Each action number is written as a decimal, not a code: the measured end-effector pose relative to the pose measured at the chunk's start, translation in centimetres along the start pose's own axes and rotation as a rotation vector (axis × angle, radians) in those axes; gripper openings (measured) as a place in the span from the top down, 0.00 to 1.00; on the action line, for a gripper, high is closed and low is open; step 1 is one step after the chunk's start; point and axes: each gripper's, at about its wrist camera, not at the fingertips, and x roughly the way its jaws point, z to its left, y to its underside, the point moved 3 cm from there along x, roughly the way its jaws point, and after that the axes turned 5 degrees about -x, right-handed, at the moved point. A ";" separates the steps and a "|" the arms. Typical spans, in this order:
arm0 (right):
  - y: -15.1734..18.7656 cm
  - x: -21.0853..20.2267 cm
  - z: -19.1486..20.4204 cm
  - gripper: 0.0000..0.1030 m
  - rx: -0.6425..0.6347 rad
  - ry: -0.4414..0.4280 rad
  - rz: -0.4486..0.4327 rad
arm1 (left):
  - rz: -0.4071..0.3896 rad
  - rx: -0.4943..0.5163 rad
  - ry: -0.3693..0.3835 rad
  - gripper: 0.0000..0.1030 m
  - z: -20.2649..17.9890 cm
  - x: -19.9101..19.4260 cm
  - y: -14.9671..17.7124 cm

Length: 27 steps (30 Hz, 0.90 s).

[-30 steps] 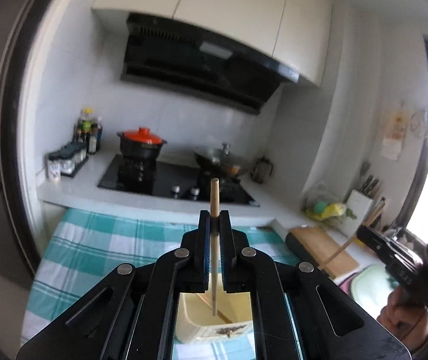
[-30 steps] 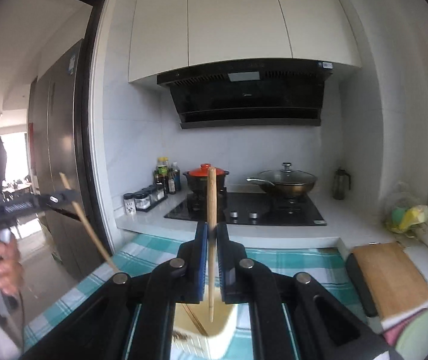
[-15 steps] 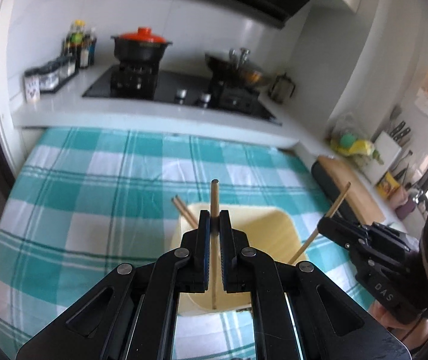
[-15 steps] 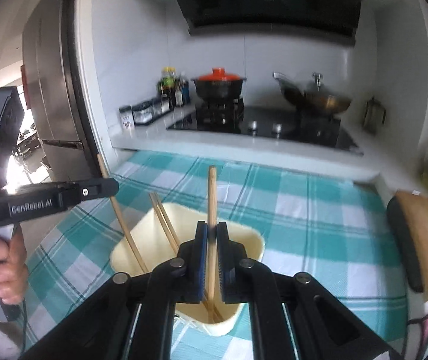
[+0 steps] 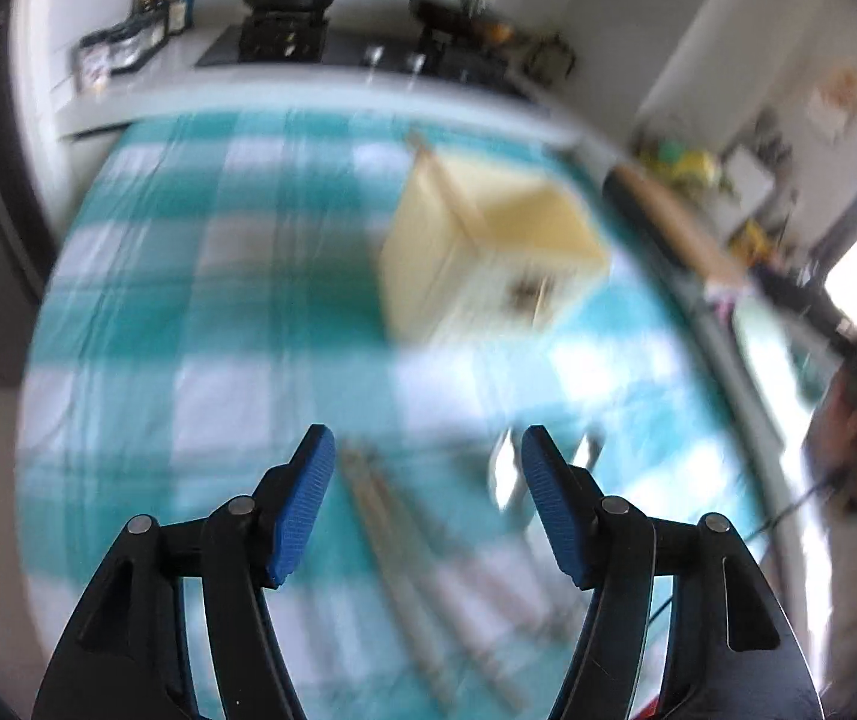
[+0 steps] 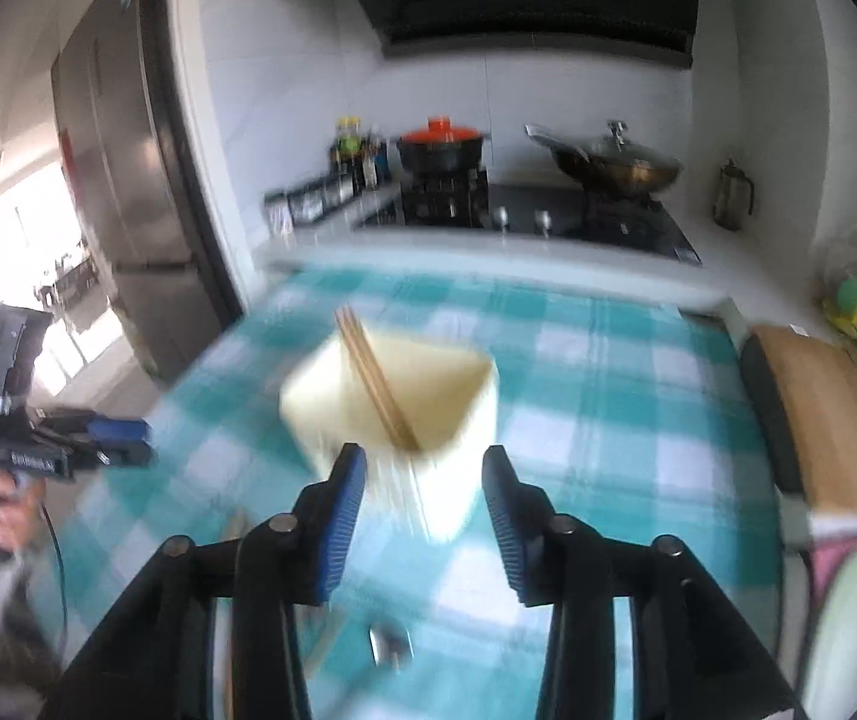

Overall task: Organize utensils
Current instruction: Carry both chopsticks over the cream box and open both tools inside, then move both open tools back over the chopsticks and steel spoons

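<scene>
A cream square holder (image 5: 488,252) stands on the teal checked cloth (image 5: 218,300), with wooden chopsticks (image 6: 377,387) leaning inside it; it also shows in the right wrist view (image 6: 452,480). My left gripper (image 5: 422,480) is open and empty, low over the cloth in front of the holder. Blurred chopsticks (image 5: 380,510) and a metal utensil (image 5: 506,468) lie on the cloth under it. My right gripper (image 6: 422,492) is open and empty just in front of the holder. The left gripper appears at the left of the right wrist view (image 6: 110,438).
A stove counter with a red-lidded pot (image 6: 440,147) and a wok (image 6: 614,165) runs behind the table. A wooden cutting board (image 6: 824,420) lies at the right. A fridge (image 6: 122,180) stands at the left. A metal piece (image 6: 389,645) lies on the cloth.
Both grippers have opened and no longer hold chopsticks. Both have pulled back from above the holder, the left one dropping low over the cloth. Both views are motion-blurred.
</scene>
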 end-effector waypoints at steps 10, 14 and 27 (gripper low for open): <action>20.3 -2.1 1.4 0.57 0.027 0.196 0.160 | -0.082 -0.090 -0.181 0.23 4.0 -0.1 14.2; 23.1 -0.1 1.5 0.57 0.082 0.268 0.121 | -0.143 -0.125 -0.229 0.23 4.5 2.0 14.2; 23.4 4.1 2.2 0.57 0.185 0.276 0.119 | -0.164 -0.181 -0.280 0.20 7.7 5.3 13.1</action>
